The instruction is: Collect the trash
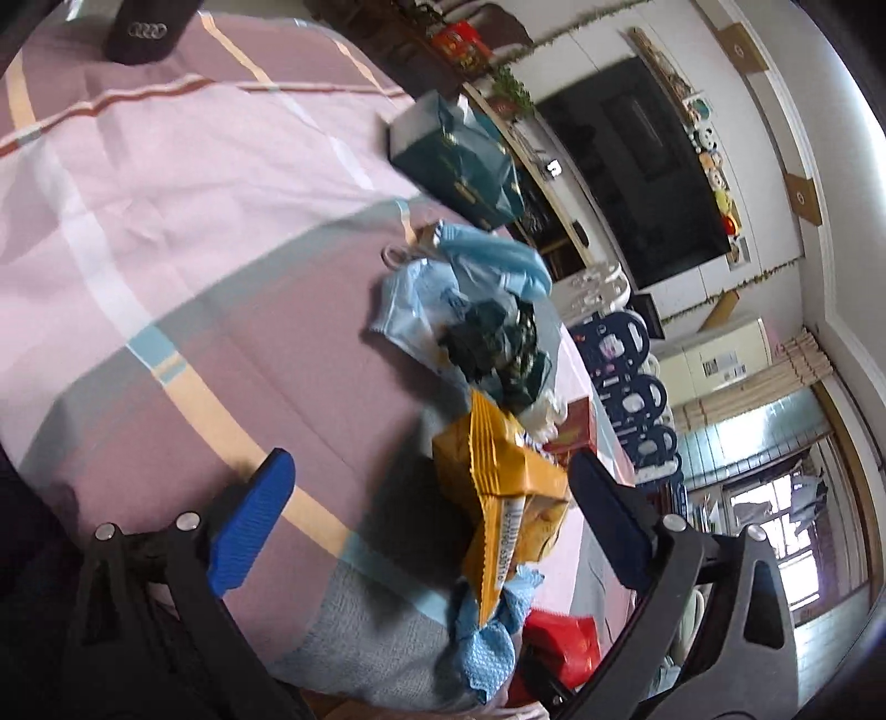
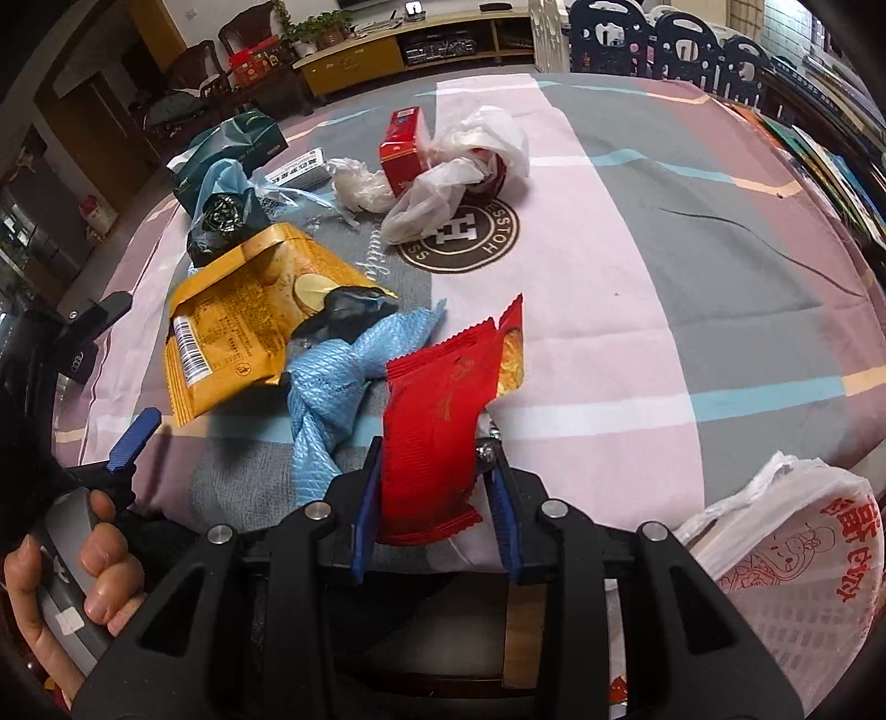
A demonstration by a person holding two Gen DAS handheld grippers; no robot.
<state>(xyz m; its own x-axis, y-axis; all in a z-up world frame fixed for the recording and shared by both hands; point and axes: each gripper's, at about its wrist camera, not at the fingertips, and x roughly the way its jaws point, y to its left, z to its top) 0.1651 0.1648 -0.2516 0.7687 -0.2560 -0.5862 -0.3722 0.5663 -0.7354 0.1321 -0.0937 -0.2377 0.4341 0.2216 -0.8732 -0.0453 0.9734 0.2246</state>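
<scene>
My right gripper (image 2: 437,459) is shut on a red snack wrapper (image 2: 443,410) and holds it above the table's near edge. The wrapper also shows in the left wrist view (image 1: 559,642). My left gripper (image 1: 426,482) is open and empty; the yellow chip bag (image 1: 509,493) lies between its fingers, and I cannot tell if they touch it. In the right wrist view the chip bag (image 2: 243,332) lies left of centre beside a crumpled blue cloth (image 2: 343,376). A white printed plastic bag (image 2: 792,559) hangs at the lower right.
On the checked tablecloth (image 2: 637,332) lie a red box (image 2: 401,149), white plastic bags (image 2: 459,166), a blue bag with dark green trash (image 1: 487,321) and a teal tissue box (image 1: 454,160). A dark case (image 1: 147,30) sits at the far corner. A TV cabinet stands beyond.
</scene>
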